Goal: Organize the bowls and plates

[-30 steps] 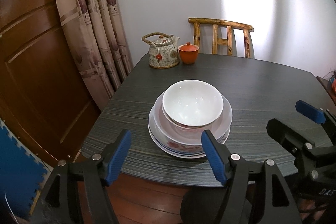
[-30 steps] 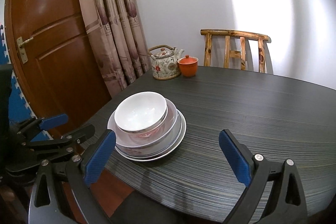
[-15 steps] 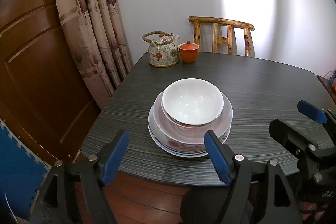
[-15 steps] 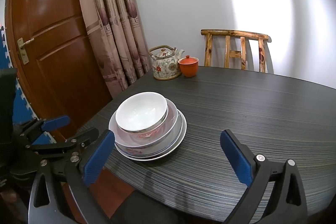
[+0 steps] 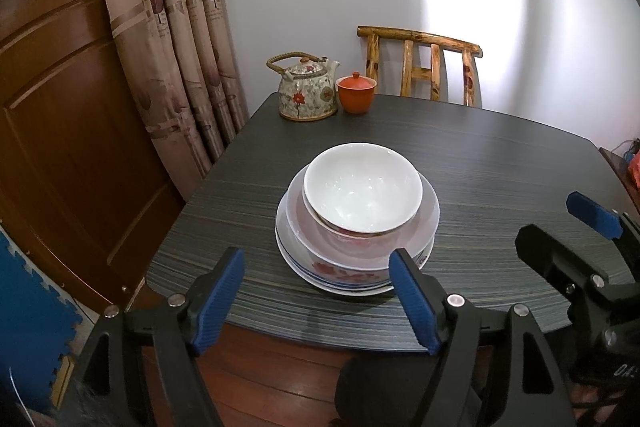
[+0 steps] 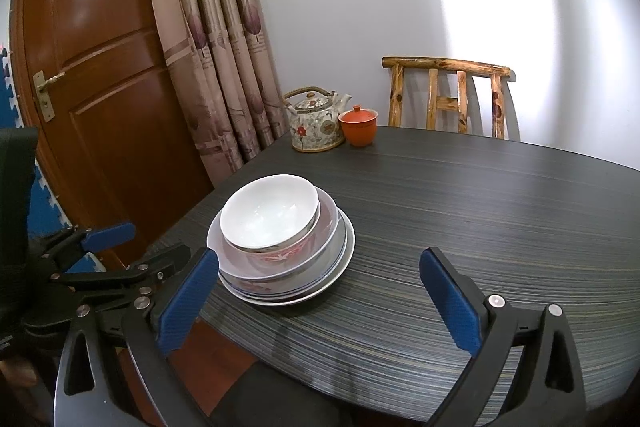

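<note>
Both tools, left tool point(image 5: 316, 301) and right tool point(image 6: 318, 301), crept nearer the white bowl point(image 5: 362, 187) (wide open, holding nothing), which could slip off its stack if bumped.

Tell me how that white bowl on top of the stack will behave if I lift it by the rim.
The glossy white ceramic bowl looks rigid but probably slippery: its glaze shows highlights. It sits off-centre in the wider pink bowl, so it may rock as it frees. It looks breakable, so a slip onto the plates risks chipping.
</note>
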The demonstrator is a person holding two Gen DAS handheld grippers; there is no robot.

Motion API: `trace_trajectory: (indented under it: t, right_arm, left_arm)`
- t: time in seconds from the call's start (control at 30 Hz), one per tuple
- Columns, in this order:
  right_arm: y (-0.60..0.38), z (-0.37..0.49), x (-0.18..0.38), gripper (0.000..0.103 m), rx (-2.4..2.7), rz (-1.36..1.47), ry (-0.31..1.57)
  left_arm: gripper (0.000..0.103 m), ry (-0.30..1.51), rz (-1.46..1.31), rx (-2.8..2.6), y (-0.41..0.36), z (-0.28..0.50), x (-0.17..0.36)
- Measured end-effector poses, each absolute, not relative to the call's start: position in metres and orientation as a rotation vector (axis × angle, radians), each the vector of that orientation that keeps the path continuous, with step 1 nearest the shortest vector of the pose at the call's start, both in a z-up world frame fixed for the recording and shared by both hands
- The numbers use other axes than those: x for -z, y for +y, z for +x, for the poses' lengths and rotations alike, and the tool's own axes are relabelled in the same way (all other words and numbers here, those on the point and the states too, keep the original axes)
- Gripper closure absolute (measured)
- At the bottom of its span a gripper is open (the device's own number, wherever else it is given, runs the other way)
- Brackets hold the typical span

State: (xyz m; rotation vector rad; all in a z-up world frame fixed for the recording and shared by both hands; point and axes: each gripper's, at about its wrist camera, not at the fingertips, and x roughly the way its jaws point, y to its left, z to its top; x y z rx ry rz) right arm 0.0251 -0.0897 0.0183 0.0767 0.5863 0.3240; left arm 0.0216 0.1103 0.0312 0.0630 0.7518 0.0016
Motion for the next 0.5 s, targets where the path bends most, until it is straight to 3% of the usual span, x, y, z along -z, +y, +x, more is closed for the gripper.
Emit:
trace_trajectory:
  t: [0.5]
  right_arm:
    - [-0.0922, 0.0221, -0.0193, 0.002, -0.290, 0.060, 0.577]
  left_arm:
    - [0.026, 0.756, 0.070, 0.002, 0.1107, 0.0232, -0.0293]
